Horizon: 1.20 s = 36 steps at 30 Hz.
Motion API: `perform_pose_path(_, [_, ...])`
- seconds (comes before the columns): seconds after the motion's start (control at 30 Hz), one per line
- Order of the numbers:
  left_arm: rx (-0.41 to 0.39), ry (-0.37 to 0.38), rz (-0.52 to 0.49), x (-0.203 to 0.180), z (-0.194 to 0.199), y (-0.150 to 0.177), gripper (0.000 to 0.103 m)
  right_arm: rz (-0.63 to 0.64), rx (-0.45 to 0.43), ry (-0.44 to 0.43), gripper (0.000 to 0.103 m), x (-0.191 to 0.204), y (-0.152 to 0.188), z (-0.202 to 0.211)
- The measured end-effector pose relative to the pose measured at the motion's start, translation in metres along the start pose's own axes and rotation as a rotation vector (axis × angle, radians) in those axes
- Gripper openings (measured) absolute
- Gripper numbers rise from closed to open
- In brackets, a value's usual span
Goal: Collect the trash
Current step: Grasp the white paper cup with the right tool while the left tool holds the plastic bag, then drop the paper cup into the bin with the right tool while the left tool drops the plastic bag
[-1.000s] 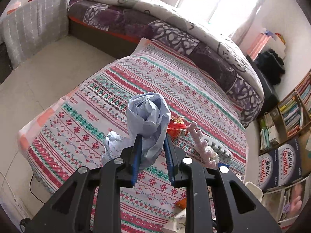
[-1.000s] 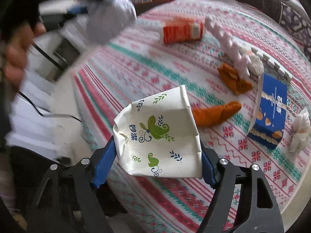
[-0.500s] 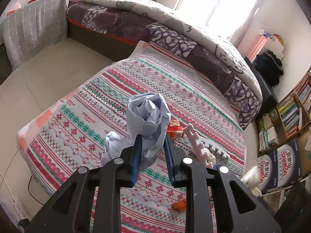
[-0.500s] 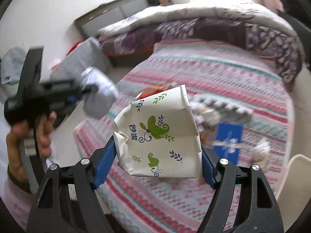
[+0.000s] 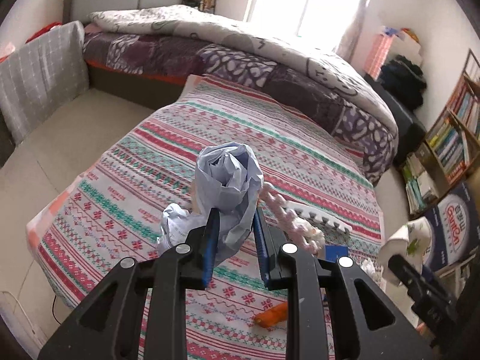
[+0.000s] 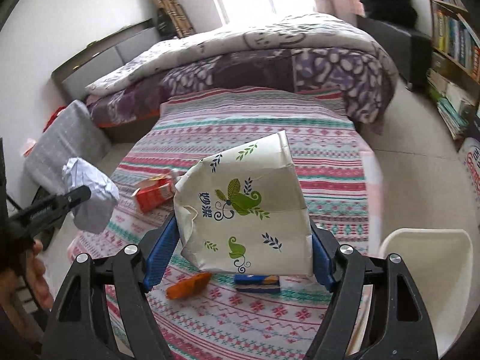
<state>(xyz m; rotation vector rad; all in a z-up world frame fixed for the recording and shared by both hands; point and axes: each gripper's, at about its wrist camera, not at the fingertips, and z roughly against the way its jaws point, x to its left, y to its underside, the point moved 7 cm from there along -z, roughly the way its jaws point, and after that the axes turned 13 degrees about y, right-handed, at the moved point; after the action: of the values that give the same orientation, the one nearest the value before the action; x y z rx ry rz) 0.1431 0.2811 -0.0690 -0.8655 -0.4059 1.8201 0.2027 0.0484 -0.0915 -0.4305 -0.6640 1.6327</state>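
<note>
My left gripper point(image 5: 235, 225) is shut on a crumpled pale-blue paper ball point(image 5: 228, 180), held above the patterned cloth point(image 5: 270, 138). The ball also shows at the left of the right wrist view point(image 6: 90, 192). My right gripper point(image 6: 240, 240) is shut on a crushed white paper cup with green leaf print point(image 6: 243, 207), also seen at the right edge of the left wrist view point(image 5: 405, 243). On the cloth lie a red carton point(image 6: 153, 193), an orange wrapper point(image 6: 189, 285), a blue packet point(image 6: 258, 282) and a white crumpled paper point(image 5: 177, 225).
A white bin rim point(image 6: 426, 258) stands at the lower right beside the cloth. A bed with a purple quilt point(image 5: 240, 48) lies behind. Pink and white foam puzzle pieces point(image 5: 297, 225) rest on the cloth. Bookshelves point(image 5: 450, 138) line the right wall. A grey cushion point(image 5: 39, 72) stands left.
Both grippers have risen and tilted up from the cloth with their loads. The right gripper swung right, bringing the white bin into its view.
</note>
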Motion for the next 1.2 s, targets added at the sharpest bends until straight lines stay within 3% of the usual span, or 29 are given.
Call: perform_pose_path(1.2, [0.063, 0.175, -0.230, -0.157, -0.048, 0.040, 0.024, -0.187, -0.034, 0.216, 0.074, -0.143, -0.004, 0.028])
